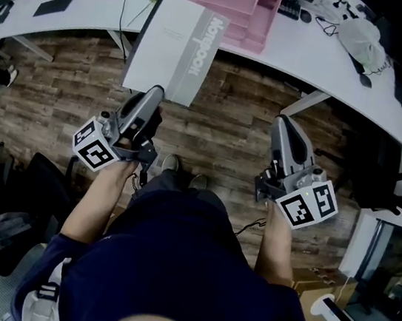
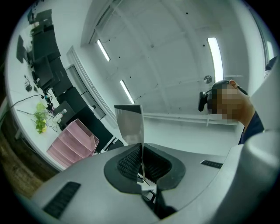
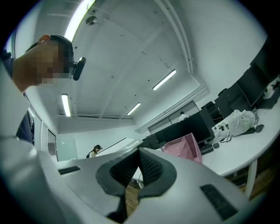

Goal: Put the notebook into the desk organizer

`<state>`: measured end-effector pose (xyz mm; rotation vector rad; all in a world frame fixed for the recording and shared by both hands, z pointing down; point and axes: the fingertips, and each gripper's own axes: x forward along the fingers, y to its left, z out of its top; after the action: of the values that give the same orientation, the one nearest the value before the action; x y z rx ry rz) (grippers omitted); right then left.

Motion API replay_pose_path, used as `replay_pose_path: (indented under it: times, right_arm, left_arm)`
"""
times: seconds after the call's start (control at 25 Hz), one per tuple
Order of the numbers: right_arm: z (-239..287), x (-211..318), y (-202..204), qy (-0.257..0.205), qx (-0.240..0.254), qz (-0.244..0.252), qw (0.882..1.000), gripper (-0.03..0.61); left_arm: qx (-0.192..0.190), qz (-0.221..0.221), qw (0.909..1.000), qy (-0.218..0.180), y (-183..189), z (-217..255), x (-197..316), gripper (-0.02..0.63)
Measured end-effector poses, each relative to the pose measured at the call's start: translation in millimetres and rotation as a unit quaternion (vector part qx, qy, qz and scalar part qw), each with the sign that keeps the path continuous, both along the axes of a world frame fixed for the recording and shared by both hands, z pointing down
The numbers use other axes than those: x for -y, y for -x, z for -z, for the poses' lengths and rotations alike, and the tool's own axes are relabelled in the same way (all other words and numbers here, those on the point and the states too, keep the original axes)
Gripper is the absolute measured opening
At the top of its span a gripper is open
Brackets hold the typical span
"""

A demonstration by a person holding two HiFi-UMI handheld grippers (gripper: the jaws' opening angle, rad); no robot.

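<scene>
In the head view a large grey-and-white notebook (image 1: 175, 44) is held in the air, and my left gripper (image 1: 155, 91) is shut on its near edge. Its far edge reaches over the white desk (image 1: 307, 52), just left of the pink desk organizer (image 1: 240, 1). In the left gripper view the notebook (image 2: 131, 124) shows edge-on as a thin sheet pinched by the left gripper (image 2: 141, 151), with the organizer (image 2: 72, 144) off to the left. My right gripper (image 1: 282, 119) hangs over the wooden floor, shut and empty. In its own view the right gripper (image 3: 139, 153) faces the organizer (image 3: 183, 148).
A white plastic bag (image 1: 363, 38), a keyboard (image 1: 289, 8), cables and dark monitors lie on the curved desk. A black chair (image 1: 379, 168) stands at the right and dark bags (image 1: 2, 186) at the left. The person's feet (image 1: 181, 166) are on the wooden floor.
</scene>
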<state>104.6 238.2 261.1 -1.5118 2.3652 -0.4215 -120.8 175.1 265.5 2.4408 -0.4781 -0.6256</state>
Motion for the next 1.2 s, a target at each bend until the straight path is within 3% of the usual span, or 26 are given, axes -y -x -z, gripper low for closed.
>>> replay_pose_path:
  times: [0.68,1.2]
  right_arm:
    - [-1,42,-26,-0.001,-0.004,-0.015,1.0,0.005]
    - [-15,133,-4,0.017,-0.009,-0.017,1.0,0.005]
  left_arm:
    - [-0.013,-0.009,0.9998,-0.01,-21,2,52,0.034]
    - [-0.024,-0.018,0.9995,0.008,-6,-16,145,0.034]
